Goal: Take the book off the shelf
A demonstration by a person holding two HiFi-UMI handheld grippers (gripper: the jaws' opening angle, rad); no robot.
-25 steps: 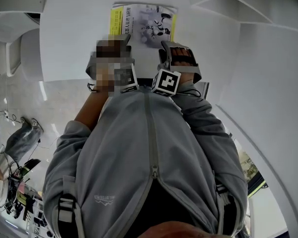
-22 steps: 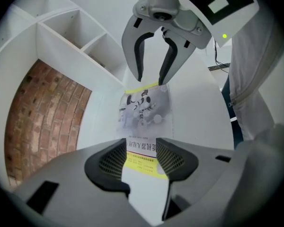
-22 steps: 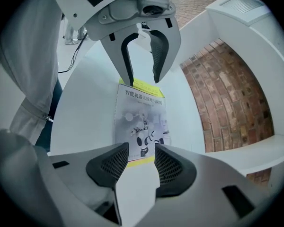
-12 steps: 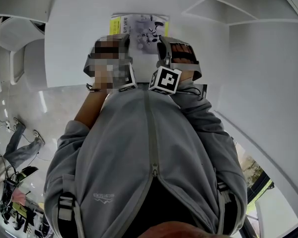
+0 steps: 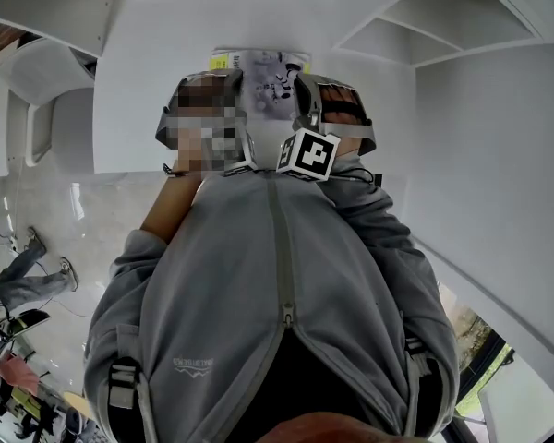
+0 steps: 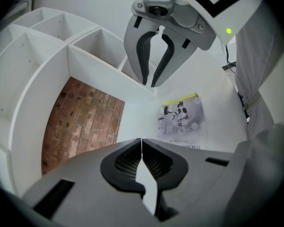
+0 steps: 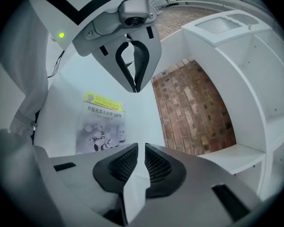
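Note:
The book (image 5: pixel 272 70), with a yellow strip and a grey robot picture on its cover, lies flat on the white shelf board (image 5: pixel 148 109). It also shows in the left gripper view as the book (image 6: pixel 182 119) and in the right gripper view as the book (image 7: pixel 102 124). My left gripper (image 5: pixel 229 79) hovers at the book's left side, its jaws shut with nothing between them (image 6: pixel 141 141). The right gripper (image 5: pixel 305 83) is at the book's right side. Its jaws are closing to a narrow gap and hold nothing (image 7: pixel 141 148).
White dividers (image 6: pixel 102 72) split the shelf into open compartments backed by a red brick wall (image 7: pixel 194 108). Another shelf tier (image 5: pixel 397 35) rises at the upper right. The person's grey jacket (image 5: pixel 277 303) fills the lower head view, with clutter on the floor (image 5: pixel 18 340) at the left.
Both grippers have slid forward along the book's sides, so less of its cover shows between them. The head view has tilted a little.

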